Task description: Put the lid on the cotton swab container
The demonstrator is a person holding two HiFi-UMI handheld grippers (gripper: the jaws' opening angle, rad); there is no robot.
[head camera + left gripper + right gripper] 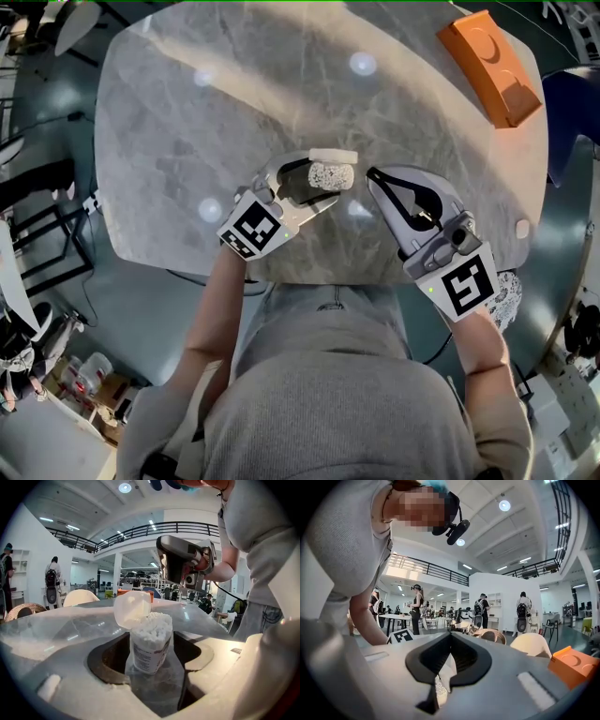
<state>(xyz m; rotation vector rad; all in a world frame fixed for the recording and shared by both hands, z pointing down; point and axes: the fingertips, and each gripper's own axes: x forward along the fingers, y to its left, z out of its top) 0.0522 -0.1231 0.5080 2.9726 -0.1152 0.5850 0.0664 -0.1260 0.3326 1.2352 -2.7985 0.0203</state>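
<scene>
Grey marbled worktop (187,112), rounded corners. L tongs (322,183), tilted down a bit, clamped on cotton swab container (151,641): clear plastic cyl., packed w/ fluffy white tips, upright near front edge. Translucent hinged lid (132,609) flipped open. Label print too small to read. R tongs (372,175) level, just beside container, pressed together, empty. Orange block (492,66) at far corner.

the person wears a grey knit top (337,412) with short sleeves and pale grey trousers (323,302). the left gripper (322,181) and right gripper (373,175) are light grey plastic shells with black-lined jaws. each carries a cube with black-and-white square markers at its rear, the left cube (253,230) and the right cube (467,284).
</scene>
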